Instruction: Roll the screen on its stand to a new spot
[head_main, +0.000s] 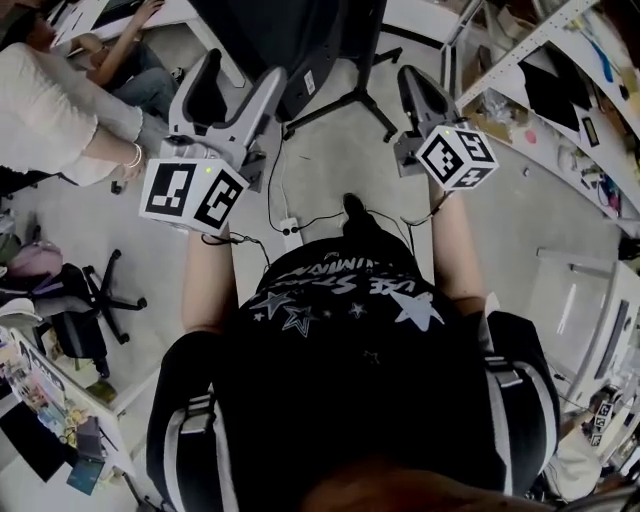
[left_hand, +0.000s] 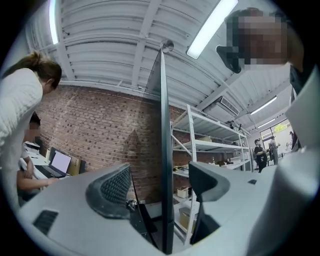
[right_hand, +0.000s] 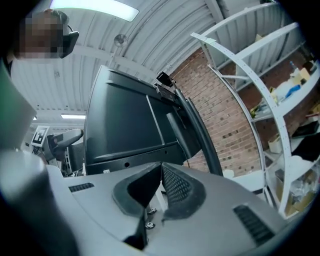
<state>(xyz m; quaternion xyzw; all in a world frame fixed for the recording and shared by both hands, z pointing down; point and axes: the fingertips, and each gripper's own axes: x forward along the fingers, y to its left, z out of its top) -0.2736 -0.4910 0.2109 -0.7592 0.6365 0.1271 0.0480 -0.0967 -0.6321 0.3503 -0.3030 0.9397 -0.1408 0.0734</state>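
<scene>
Screen (head_main: 290, 40) stands upright at upper centre of the head view, its stand legs (head_main: 350, 105) splayed on the floor ahead of both hands. Shelving (head_main: 545, 60) crowds the right and a person (head_main: 60, 110) the upper left. Nearer, the left claw (left_hand: 159, 180) gapes around the screen's edge without touching it, while the right claw (right_hand: 161, 182) is closed and empty

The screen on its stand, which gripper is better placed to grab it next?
Probably the left gripper: its jaws stand open with the screen edge between them. The right gripper is shut, facing the screen's back panel.
</scene>
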